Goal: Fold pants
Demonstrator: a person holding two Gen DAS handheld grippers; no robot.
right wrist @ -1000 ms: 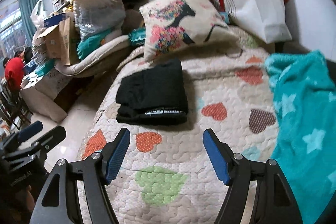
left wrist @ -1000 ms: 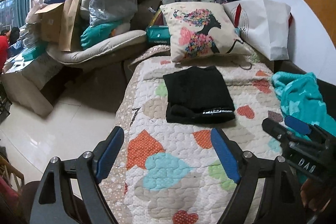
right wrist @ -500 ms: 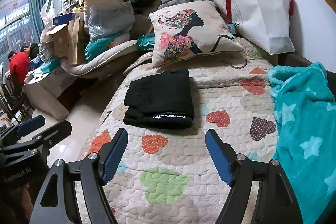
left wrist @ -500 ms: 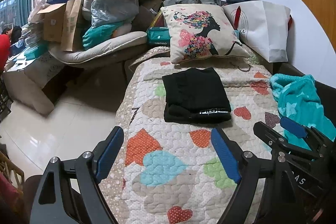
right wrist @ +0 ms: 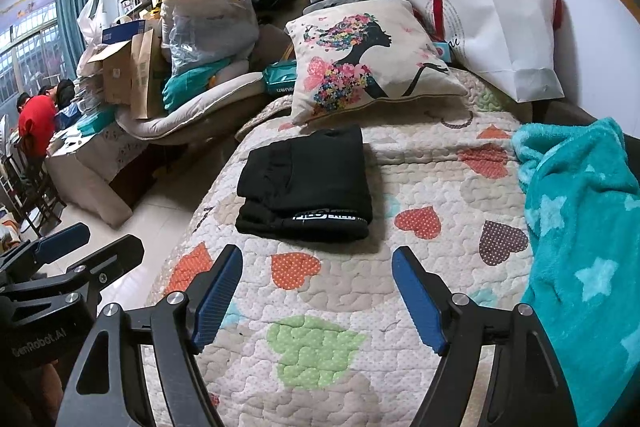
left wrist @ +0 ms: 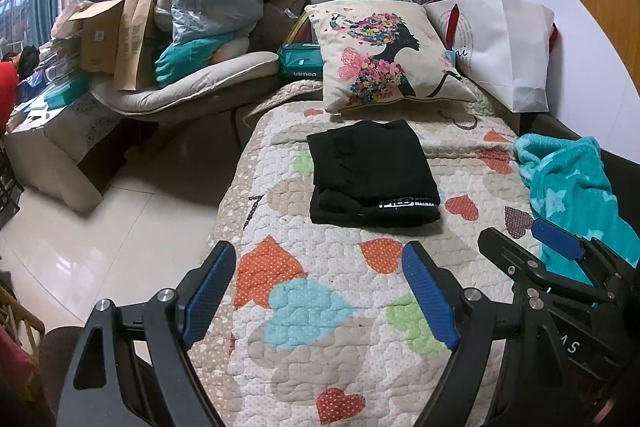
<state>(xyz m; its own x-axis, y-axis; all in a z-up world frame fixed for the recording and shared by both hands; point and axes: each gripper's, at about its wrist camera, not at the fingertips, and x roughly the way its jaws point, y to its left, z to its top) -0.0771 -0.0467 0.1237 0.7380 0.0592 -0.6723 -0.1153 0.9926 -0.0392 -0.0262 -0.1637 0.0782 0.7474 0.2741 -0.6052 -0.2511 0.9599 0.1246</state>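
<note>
Both hand-held grippers have drawn back – folded black pants (left wrist: 372,173) look farther off

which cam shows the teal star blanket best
The right wrist view: the teal blanket fills its right side, stars clear. The left wrist view shows a smaller patch, partly hidden behind the right gripper.

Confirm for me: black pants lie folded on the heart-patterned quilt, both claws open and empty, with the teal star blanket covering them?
Not quite. The teal star blanket lies apart, right of the folded black pants, as the right wrist view shows. The pants are uncovered on the heart-patterned quilt; left claw and right claw open, empty.
</note>
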